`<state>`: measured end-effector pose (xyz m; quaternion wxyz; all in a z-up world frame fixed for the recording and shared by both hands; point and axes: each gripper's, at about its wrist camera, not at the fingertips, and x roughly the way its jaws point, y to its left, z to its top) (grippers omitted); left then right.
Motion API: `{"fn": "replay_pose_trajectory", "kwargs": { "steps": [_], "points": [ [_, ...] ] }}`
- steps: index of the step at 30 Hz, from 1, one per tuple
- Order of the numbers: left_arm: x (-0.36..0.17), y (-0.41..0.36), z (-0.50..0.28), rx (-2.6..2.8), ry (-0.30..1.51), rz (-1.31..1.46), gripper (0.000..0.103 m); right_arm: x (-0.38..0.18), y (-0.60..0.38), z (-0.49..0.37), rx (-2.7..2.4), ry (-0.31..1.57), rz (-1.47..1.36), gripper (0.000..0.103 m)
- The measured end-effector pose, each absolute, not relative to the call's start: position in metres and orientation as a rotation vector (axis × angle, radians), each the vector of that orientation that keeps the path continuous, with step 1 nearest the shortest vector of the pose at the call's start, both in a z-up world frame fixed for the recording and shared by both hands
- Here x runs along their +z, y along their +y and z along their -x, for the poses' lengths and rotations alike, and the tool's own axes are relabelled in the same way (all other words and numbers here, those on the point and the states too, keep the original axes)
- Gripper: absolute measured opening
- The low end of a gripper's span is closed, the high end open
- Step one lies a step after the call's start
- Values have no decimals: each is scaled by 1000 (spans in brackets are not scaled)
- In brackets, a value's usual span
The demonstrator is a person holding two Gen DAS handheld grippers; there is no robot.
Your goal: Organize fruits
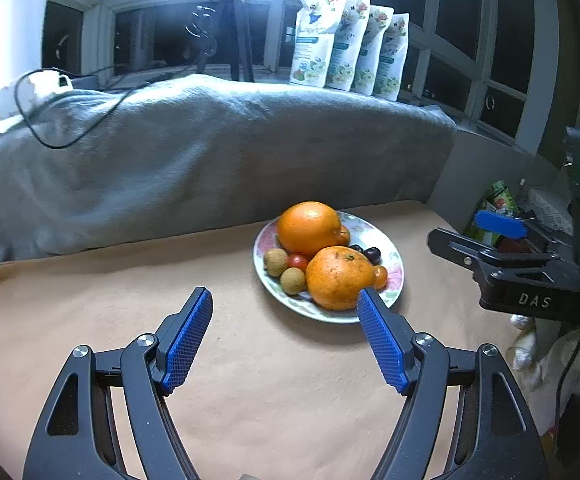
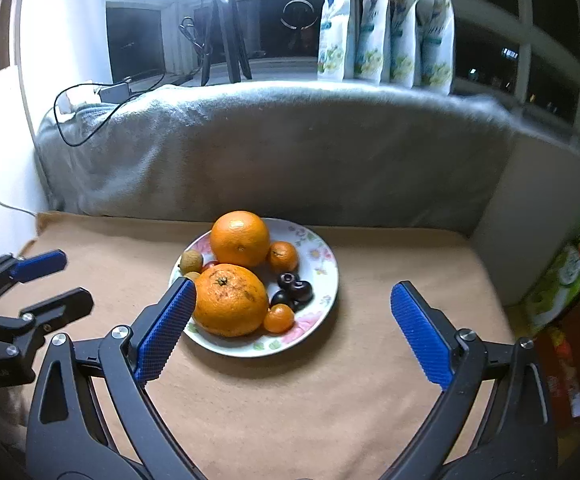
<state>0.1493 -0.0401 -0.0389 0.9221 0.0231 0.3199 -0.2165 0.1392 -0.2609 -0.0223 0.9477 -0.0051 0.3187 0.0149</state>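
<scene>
The left gripper [image 1: 284,300] has its 2 blue-padded fingers [image 1: 188,340] spread apart with nothing between them, hovering over the bare tan cloth [image 1: 270,400] that covers the counter. Its right pad overlaps the near edge of the plate in this view, but whether it touches cannot be told.

The right gripper [image 2: 291,296] is spread wider, its fingers [image 2: 421,332] empty and above the cloth; its left pad sits in front of the near large orange without clearly pressing on it.

The flowered plate [image 2: 321,268] rests on the cloth, near the grey blanket [image 2: 290,152]. It carries 2 large oranges [image 2: 230,300], 2 small mandarins [image 2: 282,256], dark plums [image 2: 295,290], brownish longans [image 1: 276,262] and a red cherry tomato [image 1: 297,261], all bunched together.

4 pouches [image 1: 349,40] stand on the sill behind.
</scene>
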Motion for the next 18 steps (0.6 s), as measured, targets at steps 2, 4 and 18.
{"fn": "replay_pose_trajectory", "kwargs": {
  "steps": [2, 4, 18],
  "points": [
    [-37, -38, -145, -432, 651, -50, 75, -18, -257, -131, 8, 629, 28, 103],
    [-37, -37, -141, -428, 652, -48, 75, -15, -255, -123, 1, 618, 27, 103],
    [-33, -29, -116, -382, 660, -58, 75, -8, -259, -95, -8, 593, -39, 103]
  ]
}}
